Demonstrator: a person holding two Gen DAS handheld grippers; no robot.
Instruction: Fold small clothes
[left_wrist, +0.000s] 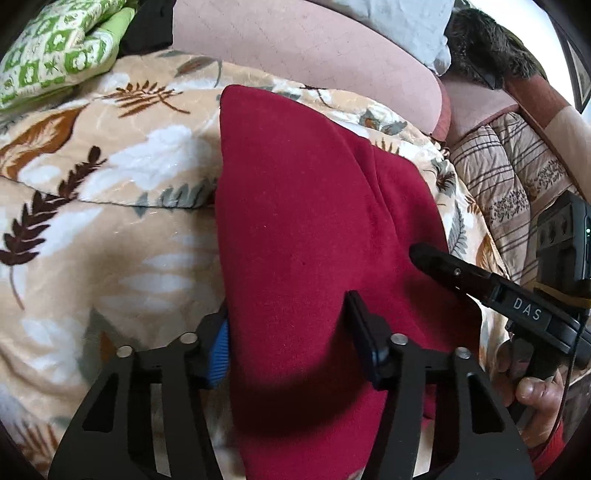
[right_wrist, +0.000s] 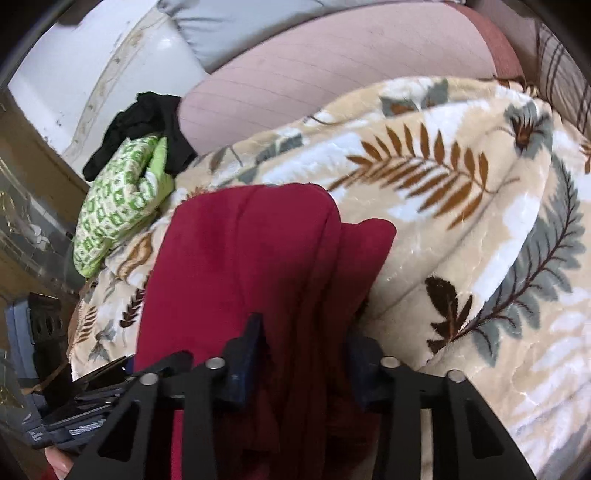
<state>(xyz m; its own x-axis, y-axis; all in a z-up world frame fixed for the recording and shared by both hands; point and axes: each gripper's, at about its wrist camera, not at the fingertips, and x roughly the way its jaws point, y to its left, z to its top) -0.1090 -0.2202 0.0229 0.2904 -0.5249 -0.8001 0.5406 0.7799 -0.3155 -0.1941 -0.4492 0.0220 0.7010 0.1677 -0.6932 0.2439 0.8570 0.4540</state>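
The red cloth (left_wrist: 314, 206) lies as a long folded strip on the leaf-print blanket (left_wrist: 110, 206) that covers the bed, its far end rounded and its near end running under both our tools. In the right wrist view the cloth (right_wrist: 240, 266) shows several stacked folds along its right edge.

Our left gripper (left_wrist: 288, 339) sits at the near end of the cloth. Its jaws stand apart, with the cloth bulging up between them; one blue pad (left_wrist: 219, 350) shows at the cloth's left edge and the other finger lies on top of the fabric. We cannot tell whether the pads press on it.

Our right gripper (right_wrist: 306, 354) straddles the folded layers on the cloth's right side, jaws part-way apart with fabric between them. We cannot tell if they clamp it. In the left wrist view its black finger (left_wrist: 443, 264) rests tip-down on the cloth, and a hand (left_wrist: 532, 398) grips its handle at lower right.

A green patterned cloth (right_wrist: 118, 206) lies beyond the blanket's far left, next to a black garment (right_wrist: 147, 122). A pink pillow (left_wrist: 314, 48) lies behind the blanket.
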